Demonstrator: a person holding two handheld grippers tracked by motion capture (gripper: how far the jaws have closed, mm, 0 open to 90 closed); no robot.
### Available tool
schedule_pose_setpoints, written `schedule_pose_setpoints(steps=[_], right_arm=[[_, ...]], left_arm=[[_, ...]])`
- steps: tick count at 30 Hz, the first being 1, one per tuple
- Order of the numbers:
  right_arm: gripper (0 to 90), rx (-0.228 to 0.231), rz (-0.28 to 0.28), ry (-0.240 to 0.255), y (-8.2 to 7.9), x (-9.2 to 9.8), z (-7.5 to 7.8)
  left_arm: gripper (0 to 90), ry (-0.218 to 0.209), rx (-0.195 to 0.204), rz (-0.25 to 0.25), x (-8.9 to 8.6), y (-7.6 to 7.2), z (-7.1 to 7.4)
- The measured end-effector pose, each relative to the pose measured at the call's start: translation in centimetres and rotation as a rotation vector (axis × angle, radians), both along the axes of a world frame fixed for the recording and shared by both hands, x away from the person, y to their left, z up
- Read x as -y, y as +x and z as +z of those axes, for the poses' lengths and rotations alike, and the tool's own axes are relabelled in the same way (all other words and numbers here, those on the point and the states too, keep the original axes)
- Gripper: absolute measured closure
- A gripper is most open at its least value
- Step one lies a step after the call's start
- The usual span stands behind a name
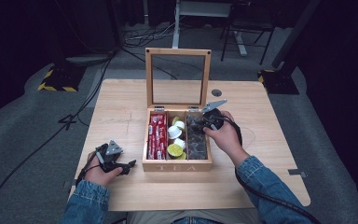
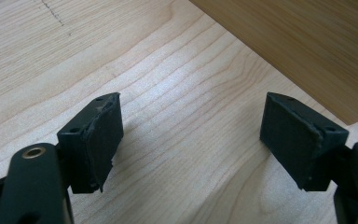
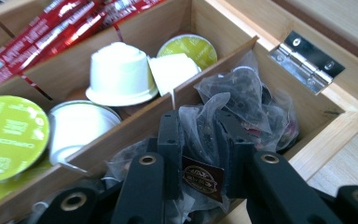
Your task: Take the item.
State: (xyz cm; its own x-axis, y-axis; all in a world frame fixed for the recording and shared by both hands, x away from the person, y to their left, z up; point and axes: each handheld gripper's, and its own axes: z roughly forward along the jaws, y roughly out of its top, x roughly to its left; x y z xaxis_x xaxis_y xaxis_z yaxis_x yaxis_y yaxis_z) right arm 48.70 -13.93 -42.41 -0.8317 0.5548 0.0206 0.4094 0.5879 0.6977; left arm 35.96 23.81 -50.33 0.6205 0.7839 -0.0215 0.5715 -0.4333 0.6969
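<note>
The right claw has its jaws clamped on a clear tea sachet, down in the wooden box's right-hand compartment among more dark sachets, with a divider wall and white capsules just beyond, green-lidded ones reading "CAPPUCCINO", then red stick packs. The right hand reaches in from above, wrist bent down, the raised glass lid just behind it. The left claw lies low over the bare surface, jaws apart and empty, beside the box front marked "TEA".
</note>
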Motion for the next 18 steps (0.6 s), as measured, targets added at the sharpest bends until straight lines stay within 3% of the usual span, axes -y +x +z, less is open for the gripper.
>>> schedule_pose_setpoints(steps=[18], right_arm=[[73.8, 0.040, 0.015, 0.121, -1.5, 1.2, 2.9]], left_arm=[[21.6, -0.001, -0.001, 0.004, 0.0, 0.0, 0.0]])
